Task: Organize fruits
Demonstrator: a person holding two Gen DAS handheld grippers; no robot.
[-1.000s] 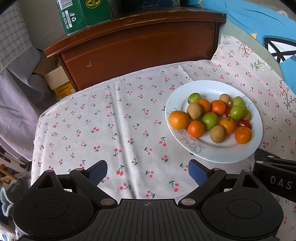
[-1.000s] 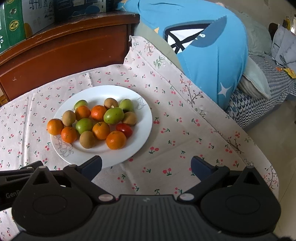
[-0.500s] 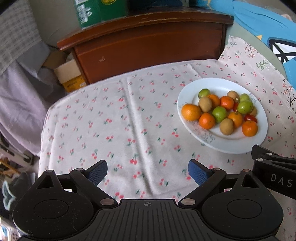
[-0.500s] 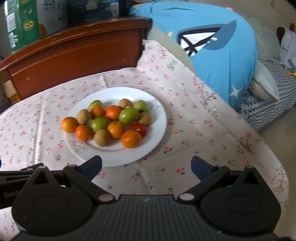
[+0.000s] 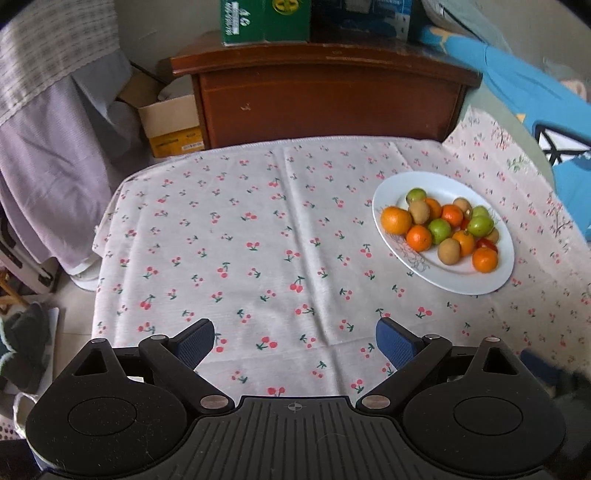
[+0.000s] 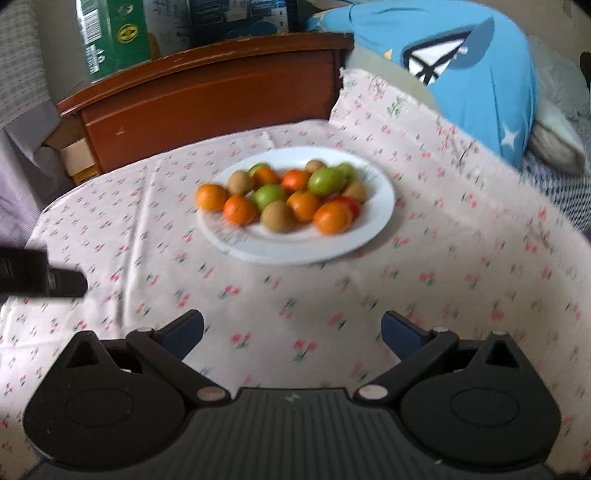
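A white plate (image 5: 476, 284) holds a pile of fruit: several oranges (image 5: 396, 220), green fruits (image 5: 439, 229), brown kiwis (image 5: 448, 251) and a red tomato (image 5: 488, 243). It lies on the right of the cherry-print tablecloth (image 5: 258, 240). In the right wrist view the plate (image 6: 295, 247) is ahead at centre, blurred. My left gripper (image 5: 294, 341) is open and empty, above bare cloth left of the plate. My right gripper (image 6: 291, 328) is open and empty, short of the plate. Part of the left gripper (image 6: 37, 277) shows at the left edge of that view.
A brown wooden cabinet (image 5: 325, 99) stands behind the table with green boxes (image 5: 266, 18) on top. Cardboard boxes (image 5: 170, 122) and hanging purple cloth (image 5: 48, 155) are at left. A blue plush cushion (image 6: 480, 74) and bedding lie to the right.
Both grippers have pulled back and away from the plate, which now looks smaller and farther. The left view has swung left, the right view centres the plate. Jaws stay open.
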